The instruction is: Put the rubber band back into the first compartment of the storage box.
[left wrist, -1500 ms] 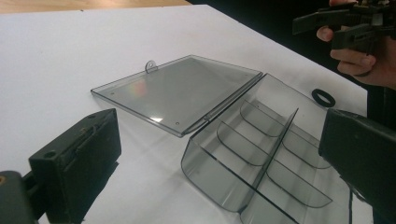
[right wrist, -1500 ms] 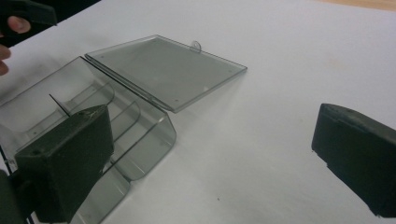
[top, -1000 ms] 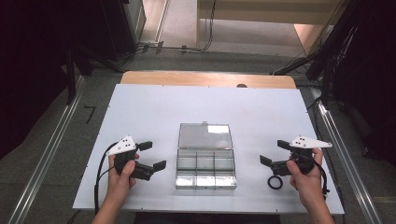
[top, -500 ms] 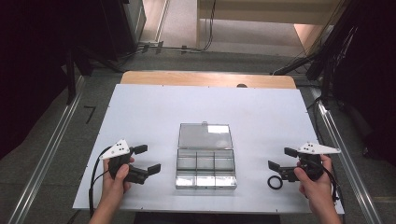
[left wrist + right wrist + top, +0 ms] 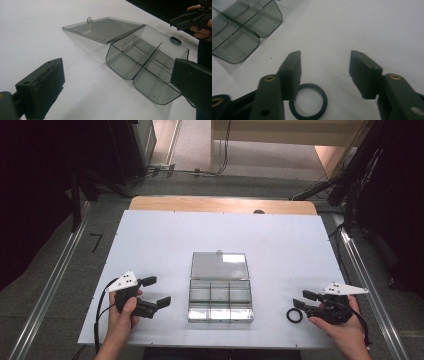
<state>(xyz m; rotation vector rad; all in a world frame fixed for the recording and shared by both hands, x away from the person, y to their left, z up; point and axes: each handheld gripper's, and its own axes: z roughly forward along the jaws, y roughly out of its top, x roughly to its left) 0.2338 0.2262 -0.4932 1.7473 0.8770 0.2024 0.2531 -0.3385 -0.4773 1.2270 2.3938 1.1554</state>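
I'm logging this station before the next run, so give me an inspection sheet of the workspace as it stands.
Surface: white tabletop, flat, wooden edge at the far side.
Job's things: clear compartment box at centre, lid open and lying flat behind it, compartments look empty; black rubber ring flat on the table to its right.
Clutter: nothing seen.
Grippers: left gripper open, held left of the box, nothing between the jaws. Right gripper over the ring, jaws just been closing, pads not pressing on it.
Cables: black cable looping from the left gripper; more cables on the floor beyond the table.
Surroundings: grey floor, metal rails on both sides, dark equipment.
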